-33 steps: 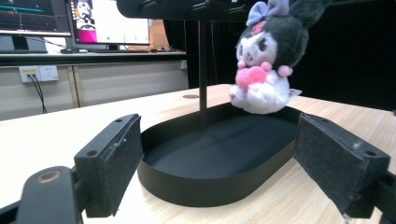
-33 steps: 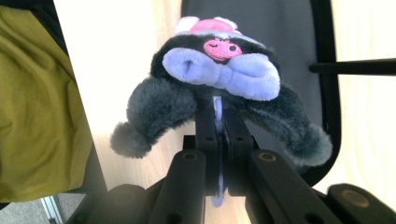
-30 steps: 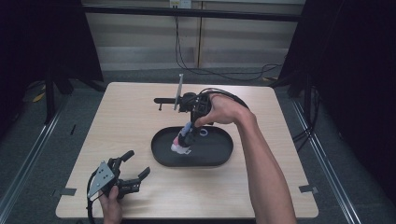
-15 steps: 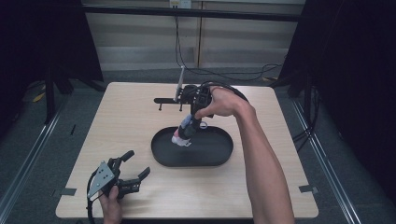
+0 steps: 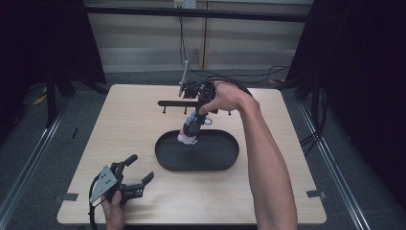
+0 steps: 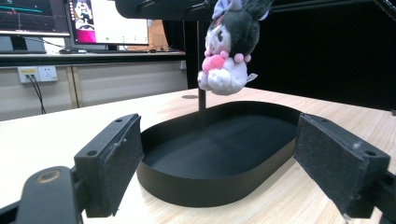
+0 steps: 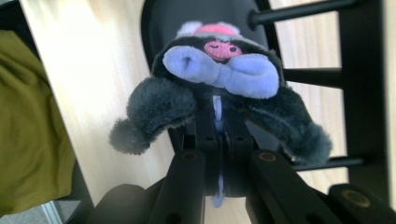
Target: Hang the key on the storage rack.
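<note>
A small plush toy (image 5: 188,129) with a dark head, lilac bow and white body hangs from my right gripper (image 5: 200,115) above the far left rim of the black oval tray (image 5: 210,155). The right gripper (image 7: 219,128) is shut on the toy's white loop, with the toy's head (image 7: 219,65) just past the jaws. In the left gripper view the plush toy (image 6: 229,46) dangles clear of the tray (image 6: 219,154). My left gripper (image 5: 136,172) rests open near the table's front left, pointing at the tray, with nothing between its pads (image 6: 112,163).
A black rack with pegs (image 5: 179,103) and an upright post stands behind the tray at the table's far side. Cables run off the far edge. Bare wood lies left and right of the tray.
The right gripper has lifted the plush toy up and back from the tray's floor toward the rack. The left gripper has stayed put.
</note>
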